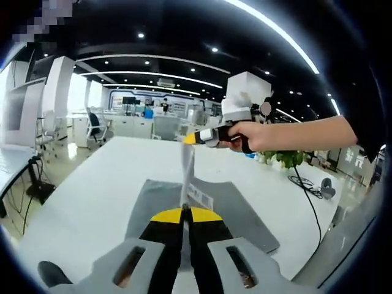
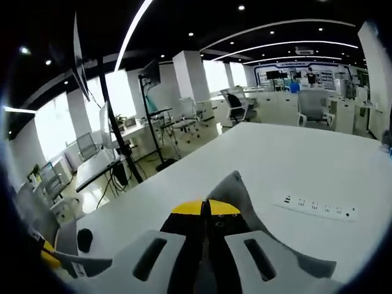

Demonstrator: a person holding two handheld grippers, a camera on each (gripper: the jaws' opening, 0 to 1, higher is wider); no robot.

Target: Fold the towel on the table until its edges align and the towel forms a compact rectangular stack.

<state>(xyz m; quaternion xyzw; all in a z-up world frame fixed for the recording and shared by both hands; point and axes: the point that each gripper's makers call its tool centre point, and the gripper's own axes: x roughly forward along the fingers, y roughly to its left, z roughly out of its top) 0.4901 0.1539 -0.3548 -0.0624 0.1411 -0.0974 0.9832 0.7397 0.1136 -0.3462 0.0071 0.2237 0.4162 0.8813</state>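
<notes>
Grey towel half lifted off the white table, edge pulled taut btwn both tongs, prob to carry it over for a fold. Left gripper clamped on cloth, right gripper pinching the far end. Right gripper view adds a power strip w/ sockets

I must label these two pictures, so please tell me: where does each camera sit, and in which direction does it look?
Left gripper view: rides on the left gripper, looking along its jaws over the grey towel and white table; the person's hand holds the right gripper.
Right gripper view: rides on the right gripper, facing desks and windows.
Shared: towel, table.
</notes>
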